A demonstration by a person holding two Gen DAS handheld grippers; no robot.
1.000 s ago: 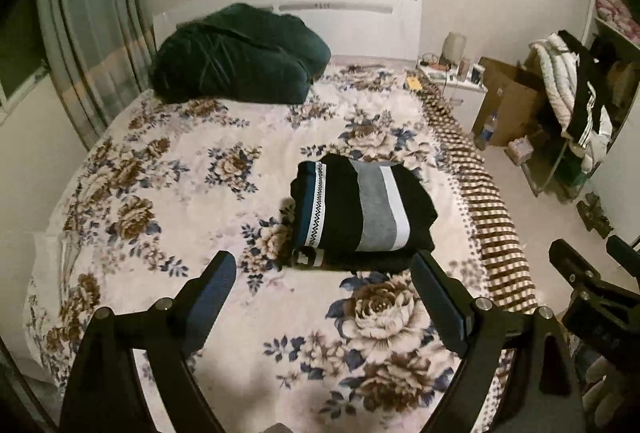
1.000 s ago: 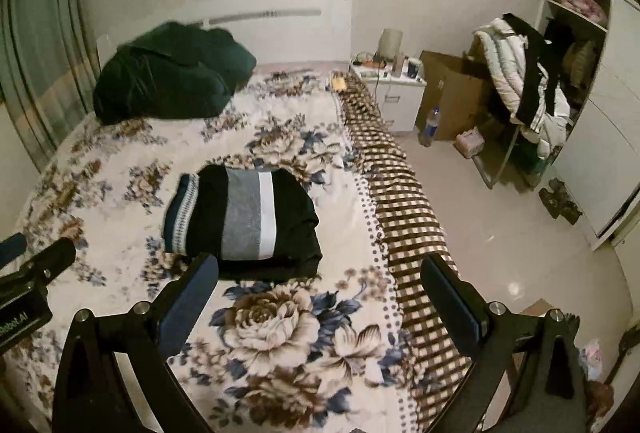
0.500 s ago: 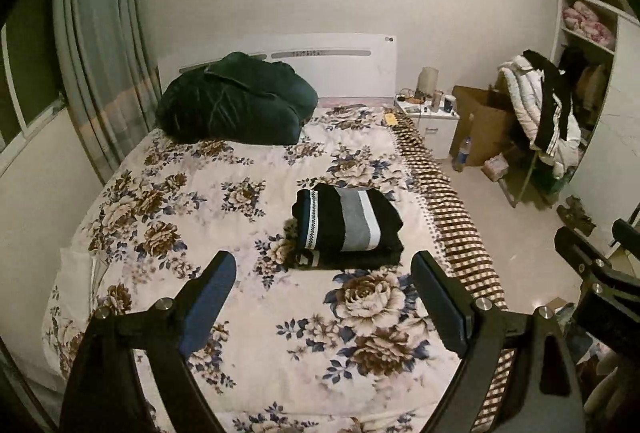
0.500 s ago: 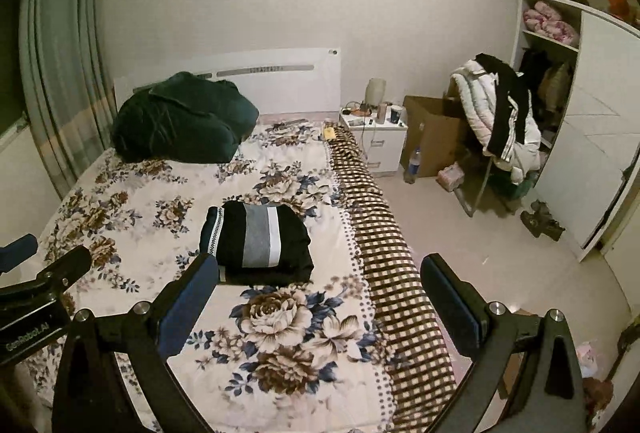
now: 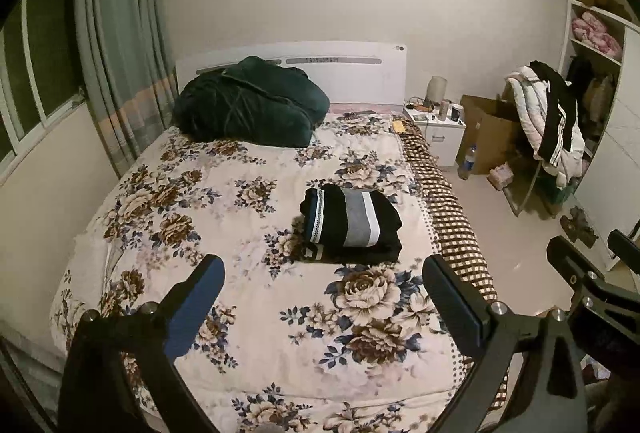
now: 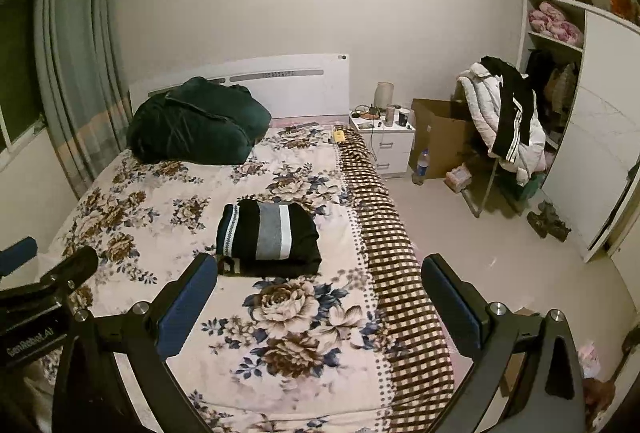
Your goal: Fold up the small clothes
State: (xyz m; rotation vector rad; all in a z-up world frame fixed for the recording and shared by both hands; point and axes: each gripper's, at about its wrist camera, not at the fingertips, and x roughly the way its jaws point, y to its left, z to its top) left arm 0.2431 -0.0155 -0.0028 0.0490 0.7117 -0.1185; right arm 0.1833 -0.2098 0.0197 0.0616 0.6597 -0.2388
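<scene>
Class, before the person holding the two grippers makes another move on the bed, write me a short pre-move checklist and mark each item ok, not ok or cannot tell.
1. Folded striped garment lies in a compact bundle on the floral bedspread: ok.
2. Left gripper holds nothing, its jaws having just been opening wider: ok.
3. Right gripper open and empty: ok.
4. Both grippers clear of the garment, not touching it: ok.
5. Another small garment waiting to be folded: cannot tell; only the dark green bundle by the headboard is on the bed.
6. Fold edges neat underneath: cannot tell.
</scene>
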